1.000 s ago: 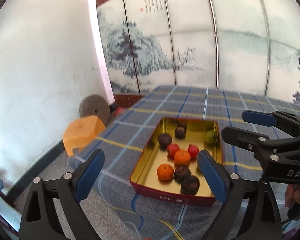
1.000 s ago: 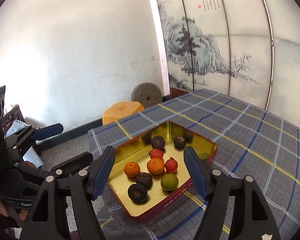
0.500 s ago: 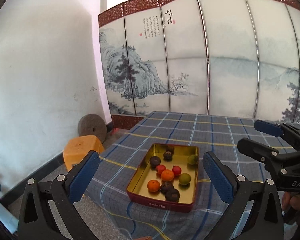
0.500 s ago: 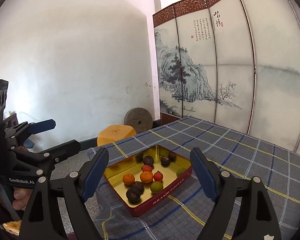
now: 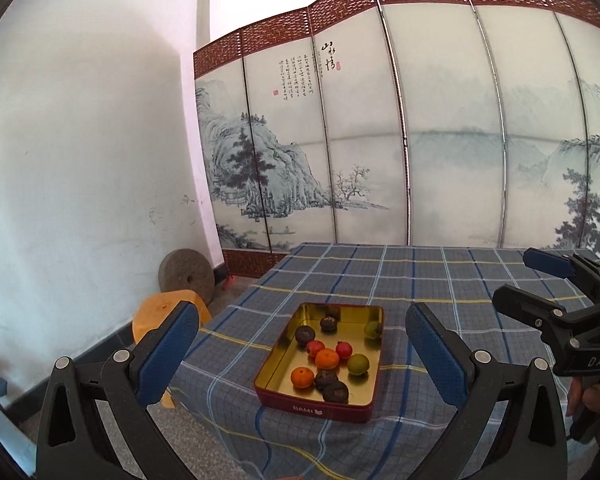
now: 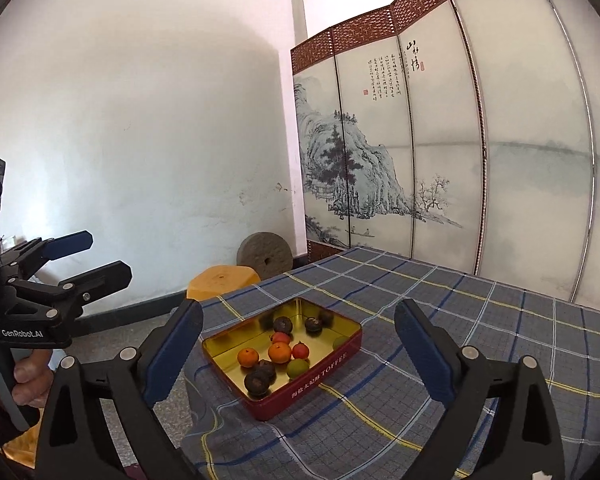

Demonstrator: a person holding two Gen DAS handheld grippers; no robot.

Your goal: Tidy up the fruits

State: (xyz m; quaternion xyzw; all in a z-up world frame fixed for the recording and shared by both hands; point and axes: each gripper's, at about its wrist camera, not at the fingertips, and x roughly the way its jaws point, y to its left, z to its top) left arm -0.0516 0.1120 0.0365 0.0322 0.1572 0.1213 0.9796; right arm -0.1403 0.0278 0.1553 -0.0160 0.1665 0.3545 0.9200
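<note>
A red tin with a gold inside sits near the table's front left corner. It holds several small fruits: orange ones, red ones, green ones and dark brown ones. My left gripper hangs open, back from the tin, with nothing between its fingers. My right gripper also hangs back and empty, its jaws opening. Each gripper shows in the other's view, the right gripper at the right edge and the left gripper at the left edge.
A blue plaid cloth covers the table. An orange stool and a round millstone stand on the floor by the white wall. A painted folding screen stands behind the table. A hand grips the left handle.
Both grippers have drawn back and risen from the tin, which now looks smaller and farther. The right gripper's jaws have spread wider. The fruits have not moved.
</note>
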